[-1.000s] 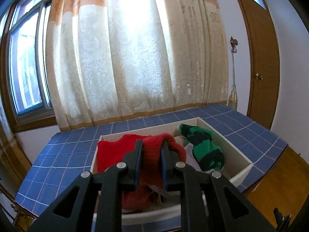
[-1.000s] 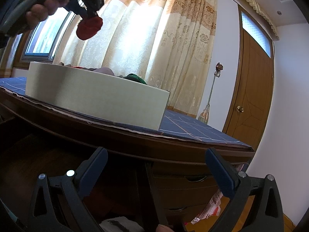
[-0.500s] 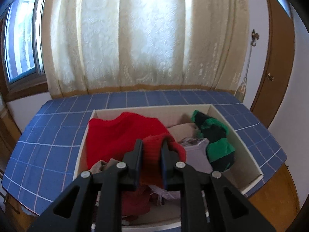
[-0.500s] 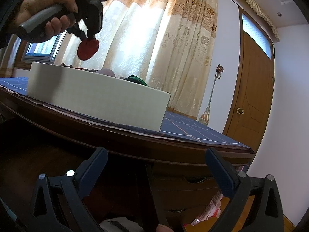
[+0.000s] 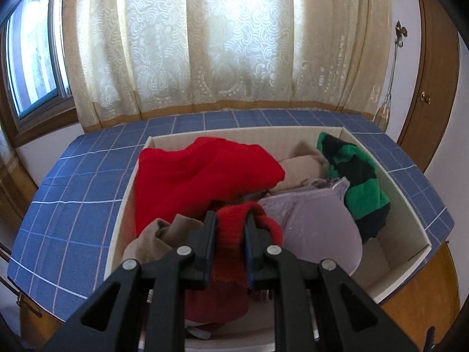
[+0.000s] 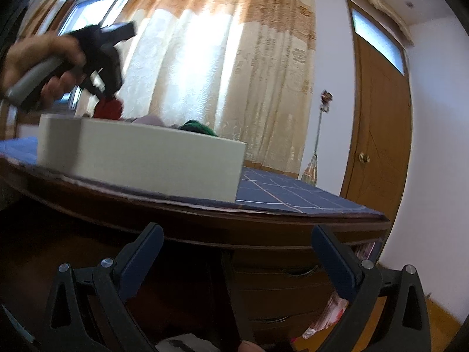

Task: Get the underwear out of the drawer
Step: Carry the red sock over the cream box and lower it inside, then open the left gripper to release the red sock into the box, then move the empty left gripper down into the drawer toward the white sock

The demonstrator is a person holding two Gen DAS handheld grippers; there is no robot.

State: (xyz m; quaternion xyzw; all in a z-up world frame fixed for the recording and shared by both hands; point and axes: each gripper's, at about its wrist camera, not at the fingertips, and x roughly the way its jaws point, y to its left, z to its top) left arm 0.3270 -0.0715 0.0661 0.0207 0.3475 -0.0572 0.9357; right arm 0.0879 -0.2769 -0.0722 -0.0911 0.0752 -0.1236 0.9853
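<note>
A white box-like drawer [image 5: 406,196] sits on a blue checked tablecloth [image 5: 73,193] and is full of clothes: a red sweater [image 5: 199,176], a lilac garment [image 5: 316,231], a green-and-black striped piece [image 5: 357,182] and beige cloth [image 5: 152,234]. My left gripper [image 5: 230,220] is shut on a small red knitted garment [image 5: 231,237] and points down over the drawer's near part. In the right wrist view the same left gripper [image 6: 102,88], held by a hand [image 6: 38,61], hangs just above the drawer's [image 6: 146,158] rim with the red garment [image 6: 108,110] dangling. My right gripper [image 6: 236,230] stands open and empty below the table's edge.
A dark wooden dresser with drawer fronts [image 6: 287,287] lies ahead of the right gripper. A lace curtain [image 5: 228,44] and a window [image 5: 32,58] are behind the table. A wooden door [image 6: 378,135] stands at the right, with a bottle [image 6: 310,170] near the table's far corner.
My left gripper has sunk toward the drawer and tilted further down, still holding the red garment, which now hangs close over the clothes. The right gripper has stayed in place.
</note>
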